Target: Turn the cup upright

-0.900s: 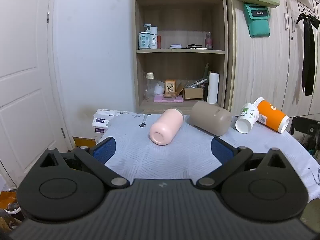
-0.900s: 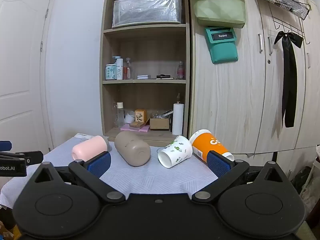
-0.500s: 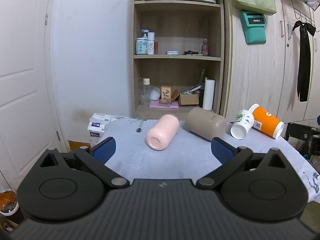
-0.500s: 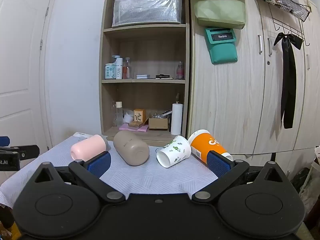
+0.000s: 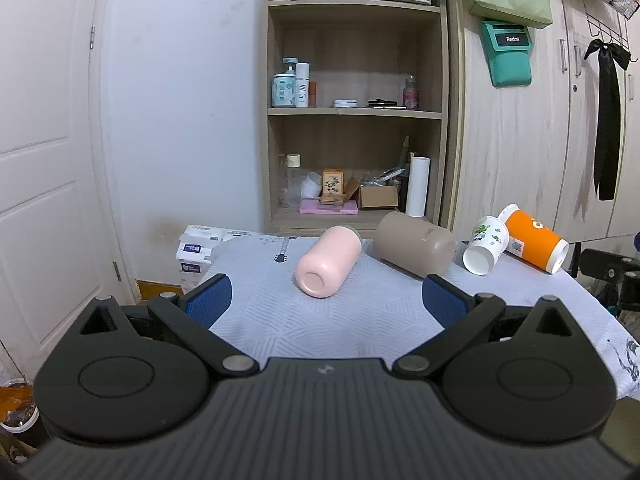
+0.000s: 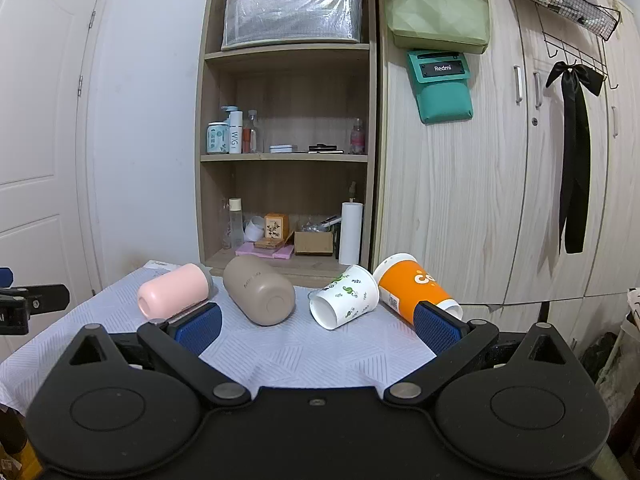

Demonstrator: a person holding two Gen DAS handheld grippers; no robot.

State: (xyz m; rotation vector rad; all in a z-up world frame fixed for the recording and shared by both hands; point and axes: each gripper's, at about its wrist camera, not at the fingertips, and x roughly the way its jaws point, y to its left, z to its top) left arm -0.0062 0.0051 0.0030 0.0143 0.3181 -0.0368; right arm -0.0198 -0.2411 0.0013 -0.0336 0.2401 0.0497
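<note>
Cups lie on their sides across the cloth-covered bench (image 5: 360,320): four of them, none upright, so the task looks barely begun and the step in hand is the approach. Both hand-held grippers are released and grasp nothing, their blue pads spread wide. The left hand-held gripper (image 5: 325,299) faces the pink cup (image 5: 328,266), which lies just ahead of it, centred between the fingers, one round end turned toward the camera. Ahead and to the right of it is the tan cup (image 5: 414,246), and farther right the white cup (image 5: 485,245) and orange cup (image 5: 534,245), which seem to touch. The right hand-held gripper (image 6: 318,330) has the tan cup (image 6: 260,294) ahead and left of centre and the white cup (image 6: 345,297) ahead and slightly right, its mouth toward the camera; the orange cup (image 6: 412,286) lies beyond the right finger. To do this well, I would pick one cup per gripper, the pink for the left, and come in low with the fingers straddling the body across its width, not its length, near the middle so it does not swing. Close gently on the paper cups, which would likely crush. The round sides may roll away if nudged, so both pads should meet the cup together, then lift and rotate it mouth up before setting it down.
</note>
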